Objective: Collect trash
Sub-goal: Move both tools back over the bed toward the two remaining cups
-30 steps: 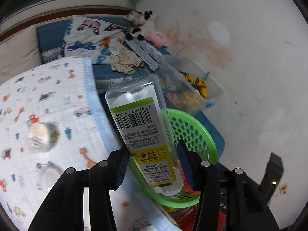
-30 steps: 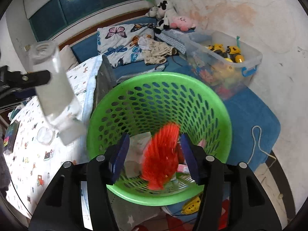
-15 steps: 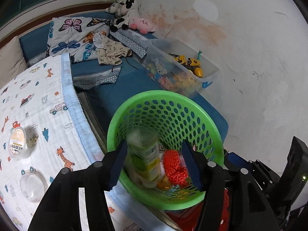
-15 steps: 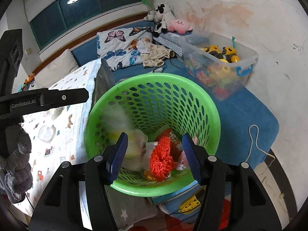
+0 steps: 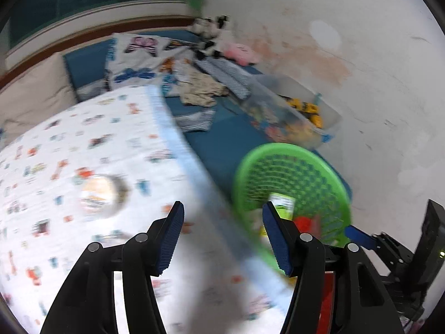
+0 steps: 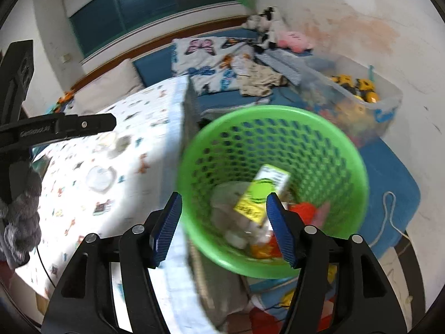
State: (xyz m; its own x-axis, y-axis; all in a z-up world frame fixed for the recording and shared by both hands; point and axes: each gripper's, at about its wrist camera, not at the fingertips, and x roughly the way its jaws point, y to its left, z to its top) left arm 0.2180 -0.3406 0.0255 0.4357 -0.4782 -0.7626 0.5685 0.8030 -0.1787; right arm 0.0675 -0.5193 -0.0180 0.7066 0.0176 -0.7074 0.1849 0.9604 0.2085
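A green perforated basket (image 6: 278,122) stands beside the bed; it also shows in the left wrist view (image 5: 278,150). A clear bottle with a green and yellow label (image 6: 261,194) lies inside it among red and orange trash (image 6: 303,208). My left gripper (image 5: 222,236) is open and empty, over the edge of the printed bedsheet (image 5: 83,144). A small round tub (image 5: 97,192) sits on the sheet ahead of it to the left. My right gripper (image 6: 222,228) is open and empty, above the basket's near rim. A clear round lid (image 6: 98,176) lies on the sheet.
A clear bin of toys (image 6: 356,94) stands behind the basket by the stained wall. Pillows, clothes (image 6: 258,78) and plush toys (image 6: 267,25) lie on the blue mattress. A white cord (image 6: 389,217) lies on the floor at right. Both views are blurred by motion.
My left gripper let go of the bottle, which dropped into the basket, then swung left over the bedsheet. My right gripper stayed open over the basket.
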